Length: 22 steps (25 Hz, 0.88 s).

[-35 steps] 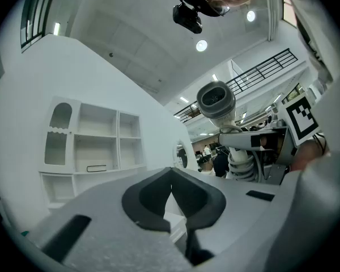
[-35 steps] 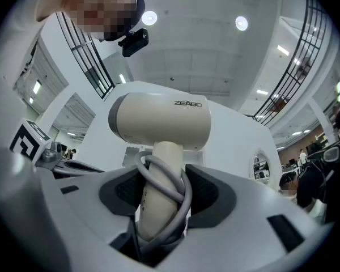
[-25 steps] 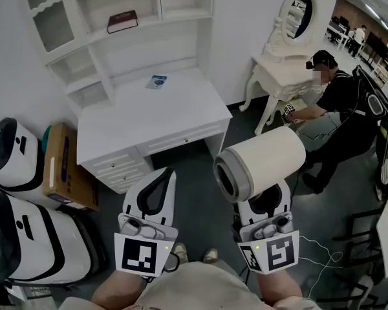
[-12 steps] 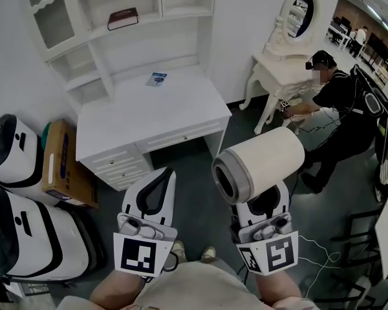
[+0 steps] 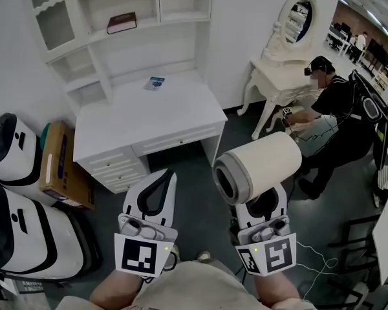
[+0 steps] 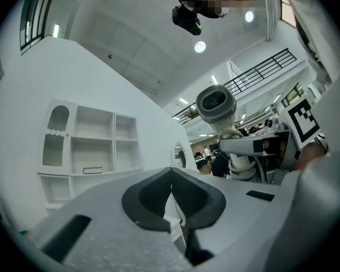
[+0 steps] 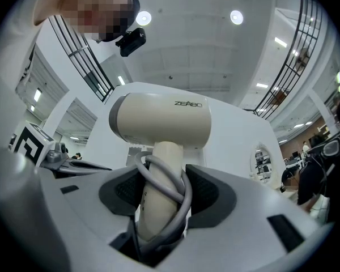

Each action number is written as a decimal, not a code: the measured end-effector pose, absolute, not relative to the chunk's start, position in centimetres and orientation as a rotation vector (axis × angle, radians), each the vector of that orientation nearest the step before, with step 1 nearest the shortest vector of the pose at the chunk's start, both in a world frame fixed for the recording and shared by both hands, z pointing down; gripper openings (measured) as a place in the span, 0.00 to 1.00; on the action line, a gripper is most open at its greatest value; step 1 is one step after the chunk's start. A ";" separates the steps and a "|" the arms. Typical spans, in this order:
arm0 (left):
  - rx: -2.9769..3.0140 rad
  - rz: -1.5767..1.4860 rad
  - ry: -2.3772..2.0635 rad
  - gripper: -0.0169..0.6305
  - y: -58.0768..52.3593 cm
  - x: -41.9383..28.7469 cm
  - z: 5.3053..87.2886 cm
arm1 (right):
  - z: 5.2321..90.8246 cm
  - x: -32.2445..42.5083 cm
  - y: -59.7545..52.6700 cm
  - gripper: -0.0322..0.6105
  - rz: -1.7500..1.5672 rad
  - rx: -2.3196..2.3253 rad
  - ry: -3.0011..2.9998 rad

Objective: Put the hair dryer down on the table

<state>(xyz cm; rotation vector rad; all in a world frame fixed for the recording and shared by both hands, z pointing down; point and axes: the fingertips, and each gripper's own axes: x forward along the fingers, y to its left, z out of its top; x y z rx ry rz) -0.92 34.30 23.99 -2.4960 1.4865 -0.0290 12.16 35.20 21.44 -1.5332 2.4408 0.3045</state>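
Note:
A cream hair dryer stands upright in my right gripper, which is shut on its handle with the grey cord wrapped round it. The barrel's grey mouth faces left toward my left gripper, which is shut and holds nothing. Both grippers hover over the dark floor in front of the white desk. From the left gripper view the dryer shows at the right, seen end-on.
The desk carries a small blue booklet and a hutch with a dark book. White machines and a cardboard box stand at left. A person crouches by a white vanity table at right.
The view has shifted slightly; the desk sits a little lower-left in frame. Both grippers and the dryer keep the same pose. The person at the right has shifted a little.

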 end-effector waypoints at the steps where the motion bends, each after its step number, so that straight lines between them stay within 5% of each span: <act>1: -2.492 -0.026 1.486 0.05 34.5 -0.5 24.0 | 21.4 12.6 35.4 0.37 0.308 -1.530 2.440; 22: -2.448 0.009 1.502 0.05 35.3 5.9 24.7 | 22.6 18.6 36.5 0.37 0.336 -1.493 2.450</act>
